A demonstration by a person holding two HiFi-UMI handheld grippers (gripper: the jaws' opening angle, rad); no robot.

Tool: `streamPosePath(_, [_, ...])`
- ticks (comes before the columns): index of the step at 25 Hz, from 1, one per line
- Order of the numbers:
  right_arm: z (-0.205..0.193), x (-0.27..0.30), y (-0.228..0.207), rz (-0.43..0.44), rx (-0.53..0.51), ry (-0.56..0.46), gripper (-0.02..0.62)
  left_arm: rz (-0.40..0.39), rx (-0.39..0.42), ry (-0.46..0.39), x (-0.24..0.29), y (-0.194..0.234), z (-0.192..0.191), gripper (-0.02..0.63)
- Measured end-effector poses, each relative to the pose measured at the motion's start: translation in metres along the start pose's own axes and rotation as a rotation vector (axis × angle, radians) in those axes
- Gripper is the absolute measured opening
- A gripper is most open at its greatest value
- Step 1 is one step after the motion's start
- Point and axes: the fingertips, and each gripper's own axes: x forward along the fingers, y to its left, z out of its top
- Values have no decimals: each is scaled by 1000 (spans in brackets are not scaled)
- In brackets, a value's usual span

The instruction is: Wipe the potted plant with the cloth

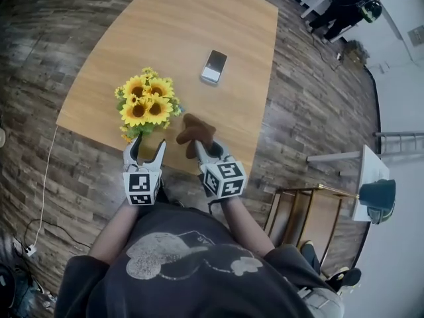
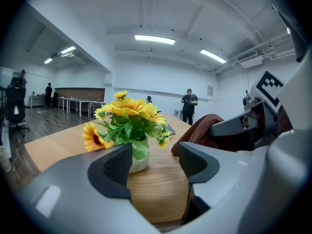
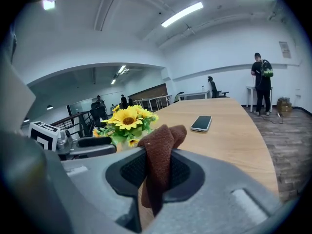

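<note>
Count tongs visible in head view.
2: left tongs open beside the potted plant; right tongs shut on the brown cloth. None seem hidden.

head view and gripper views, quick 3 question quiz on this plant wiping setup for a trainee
1. True or false: the right gripper is shut on the cloth.
2. What lies on the table beyond the plant? A) phone B) mug C) book
3. Fill in: the left gripper has its jaws ____, gripping nothing.

Key: 1 true; 2 A; 3 open.
</note>
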Motion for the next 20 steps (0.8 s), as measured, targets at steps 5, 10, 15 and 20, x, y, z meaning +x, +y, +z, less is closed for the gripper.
streamPosePath(5, [1, 12, -4, -26, 7, 4, 52, 35, 78, 11, 23, 17, -8, 408])
streamPosePath(10, [5, 18, -14, -65, 19, -4, 52, 64, 67, 49, 40, 31, -15, 501])
streamPosePath(15, [11, 22, -22, -58, 18, -5, 53, 98, 68, 88, 53, 42, -20, 525])
streamPosePath(20, [17, 29, -30, -17, 6, 3, 53, 135, 57, 104, 60, 49, -19, 508])
